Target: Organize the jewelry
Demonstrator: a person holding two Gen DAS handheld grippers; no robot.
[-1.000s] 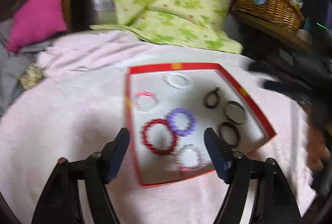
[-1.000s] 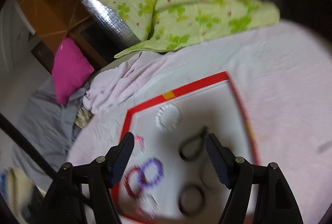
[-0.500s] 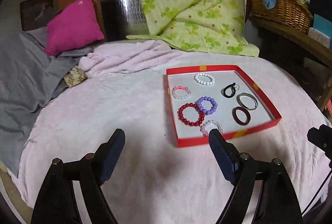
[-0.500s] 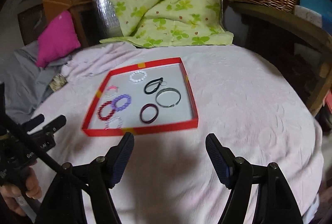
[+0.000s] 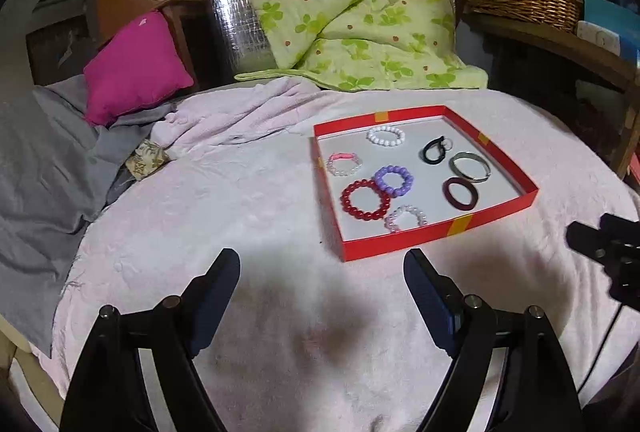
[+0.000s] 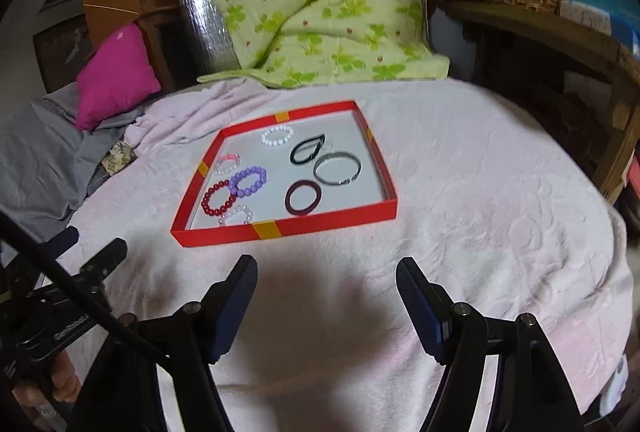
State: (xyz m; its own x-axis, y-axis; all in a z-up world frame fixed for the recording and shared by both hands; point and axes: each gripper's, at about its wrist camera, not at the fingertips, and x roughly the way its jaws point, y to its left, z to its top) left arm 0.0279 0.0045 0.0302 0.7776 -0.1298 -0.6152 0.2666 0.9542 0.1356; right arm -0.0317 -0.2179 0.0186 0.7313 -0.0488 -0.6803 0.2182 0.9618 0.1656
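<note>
Eight light rings lie in the red tray [image 5: 436, 238] on the pink-covered worktop [image 5: 224, 216]. Largest, the tray: stiff card, take a wall. The bangles [image 6: 337, 167] are rigid and slick, so pinch across the rim. The bead loops [image 5: 365, 199] are stretchy; pinch one strand. Left fingers [image 5: 224, 284] and right fingers [image 6: 242, 292] gape empty

Red tray [image 5: 400, 246], pink blanket [image 5: 200, 216], clover-printed green quilt [image 5: 340, 3].
</note>
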